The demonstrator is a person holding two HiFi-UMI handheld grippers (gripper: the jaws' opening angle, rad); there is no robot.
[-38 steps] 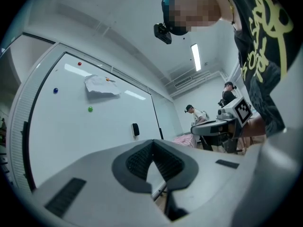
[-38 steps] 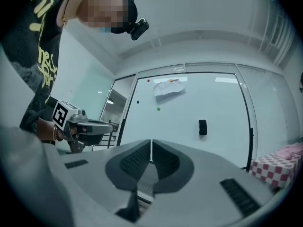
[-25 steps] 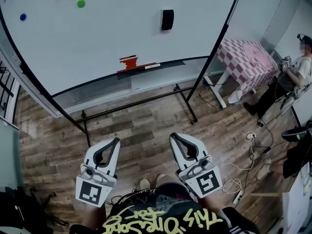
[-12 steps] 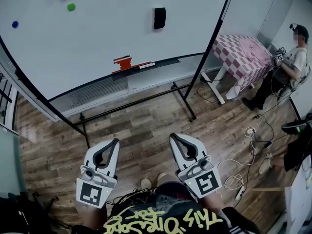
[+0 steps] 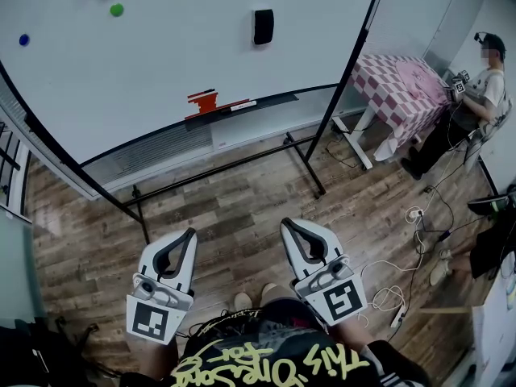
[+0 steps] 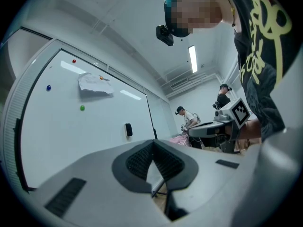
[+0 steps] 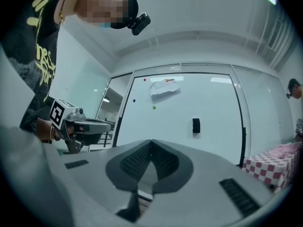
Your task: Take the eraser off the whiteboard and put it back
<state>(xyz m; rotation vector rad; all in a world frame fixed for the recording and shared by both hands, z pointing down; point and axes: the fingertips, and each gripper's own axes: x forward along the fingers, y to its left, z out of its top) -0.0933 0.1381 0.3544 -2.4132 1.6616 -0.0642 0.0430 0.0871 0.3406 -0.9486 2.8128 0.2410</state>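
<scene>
The black eraser (image 5: 263,27) sticks upright on the whiteboard (image 5: 177,55), right of its middle and well ahead of me. It also shows small in the left gripper view (image 6: 128,129) and the right gripper view (image 7: 196,125). My left gripper (image 5: 192,234) and right gripper (image 5: 285,226) are held side by side low over the wooden floor, far short of the board. Both point toward the board, shut, with nothing between their pads. Each gripper sees the other: the right gripper (image 6: 222,124) at the right, the left gripper (image 7: 80,124) at the left.
The board's tray (image 5: 274,101) carries a red object (image 5: 205,101) and a marker (image 5: 243,105). A green magnet (image 5: 117,10), a blue magnet (image 5: 24,39) and a crumpled paper (image 6: 94,85) sit on the board. A pink checked table (image 5: 403,87), a seated person (image 5: 476,87) and floor cables (image 5: 419,224) lie to the right.
The head view has swung slightly, so the board and eraser sit a little further left and up. Both grippers stay where they were, still shut.
</scene>
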